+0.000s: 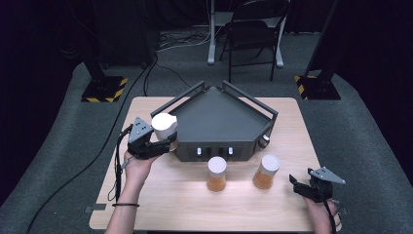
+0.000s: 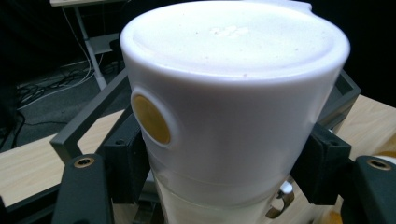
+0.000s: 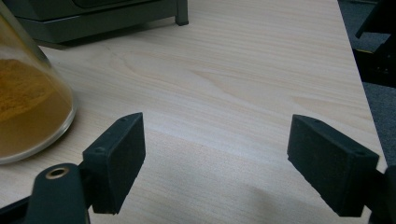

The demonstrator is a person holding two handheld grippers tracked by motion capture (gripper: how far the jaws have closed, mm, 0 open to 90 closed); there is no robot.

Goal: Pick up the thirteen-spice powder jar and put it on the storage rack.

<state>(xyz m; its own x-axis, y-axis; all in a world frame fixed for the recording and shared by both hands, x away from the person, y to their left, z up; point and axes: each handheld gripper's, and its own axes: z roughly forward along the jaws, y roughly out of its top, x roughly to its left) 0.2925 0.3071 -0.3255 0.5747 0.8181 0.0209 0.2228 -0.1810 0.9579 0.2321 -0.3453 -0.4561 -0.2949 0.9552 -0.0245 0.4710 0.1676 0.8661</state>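
My left gripper is shut on a jar with a white lid, held clear of the table at the left front corner of a dark grey five-sided rack. In the left gripper view the black pads press both sides of the jar, just below its lid. Two more white-lidded jars of orange powder stand upright on the table in front of the rack. My right gripper rests low to the right of them, open, with bare wood between its pads. The nearer jar is left of its jaws.
The rack has raised rails along its back sides and small knobs on its front wall. The light wooden table ends close to the right gripper on the right. A folding chair and stand bases sit on the floor beyond.
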